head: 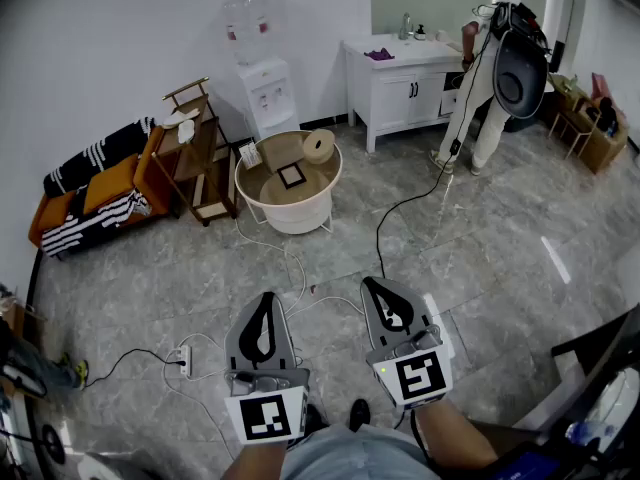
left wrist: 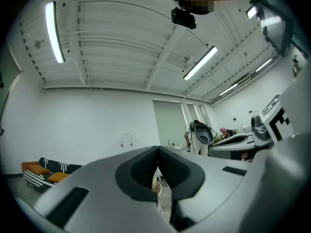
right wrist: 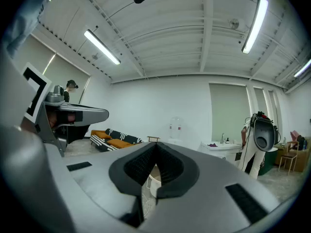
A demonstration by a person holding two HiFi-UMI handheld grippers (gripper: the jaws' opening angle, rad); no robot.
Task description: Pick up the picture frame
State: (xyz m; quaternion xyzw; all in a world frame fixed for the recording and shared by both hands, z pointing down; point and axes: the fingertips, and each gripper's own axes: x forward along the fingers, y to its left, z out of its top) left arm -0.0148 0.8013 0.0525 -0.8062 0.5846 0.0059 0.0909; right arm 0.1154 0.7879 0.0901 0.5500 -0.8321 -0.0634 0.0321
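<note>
**Q:** Picture frame (head: 291, 175): where is it relative to the grippers?
**A:** Upper centre of the head view, flat on the round white table (head: 262, 194). It is well apart from the left gripper (head: 265, 303) and right gripper (head: 380, 296) at lower centre. Both have jaws pressed together, holding nothing.
**Q:** Limits of the view?
**A:** The frame's contents are too small to read.
**Q:** Surroundings?
**A:** Striped sofa (head: 95, 183) at left, grey tiled floor (head: 480, 228), white cabinet (head: 400, 78) at upper right.

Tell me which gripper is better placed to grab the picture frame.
Probably left. The left gripper lines up more directly with the picture frame on the round table; the right gripper sits further aside. Both are shut.
</note>
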